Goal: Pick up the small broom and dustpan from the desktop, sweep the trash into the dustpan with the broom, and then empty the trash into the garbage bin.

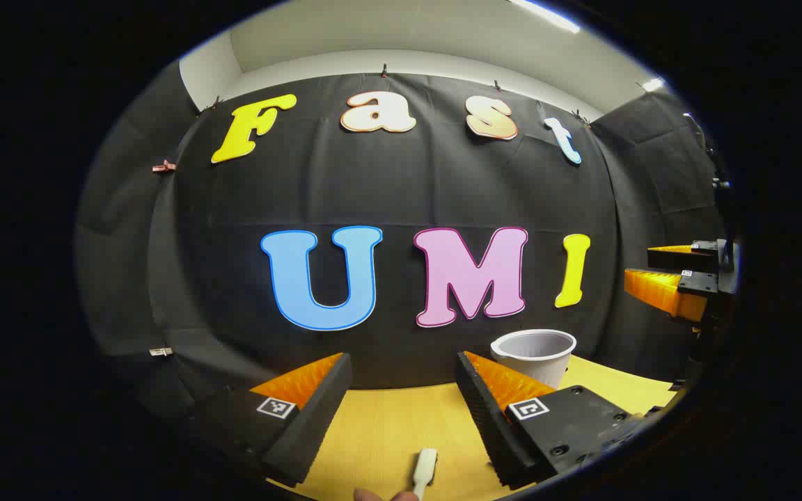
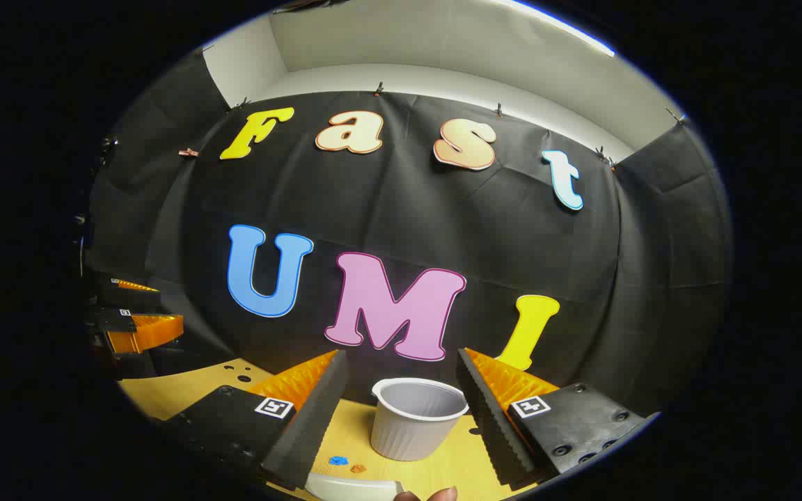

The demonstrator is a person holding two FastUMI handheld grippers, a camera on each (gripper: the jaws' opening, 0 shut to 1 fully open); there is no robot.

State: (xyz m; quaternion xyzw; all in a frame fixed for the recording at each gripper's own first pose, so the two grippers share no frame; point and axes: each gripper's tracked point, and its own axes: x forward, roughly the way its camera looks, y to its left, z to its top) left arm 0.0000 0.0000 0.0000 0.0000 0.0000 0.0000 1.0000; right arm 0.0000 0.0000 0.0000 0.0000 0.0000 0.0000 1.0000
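My left gripper [image 1: 403, 360] is open and held above the yellow desktop [image 1: 387, 431]. Below the gap between its fingers lies a white handle [image 1: 425, 470]; whether it belongs to the broom or the dustpan I cannot tell. My right gripper [image 2: 401, 356] is open too, with nothing in it. Past its fingers stands the white ribbed garbage bin [image 2: 418, 417], also seen in the left gripper view [image 1: 535, 355]. A blue scrap [image 2: 338, 460] and an orange scrap [image 2: 358, 468] lie on the desktop before the bin. A white curved edge, probably the dustpan [image 2: 352, 487], shows at the bottom.
A fingertip [image 1: 373, 495] pokes in beside the white handle, another fingertip [image 2: 436, 495] beside the white edge. The right gripper [image 1: 676, 278] hangs at the far right, the left gripper [image 2: 136, 313] at the far left. Small holes [image 2: 237, 372] mark the desktop.
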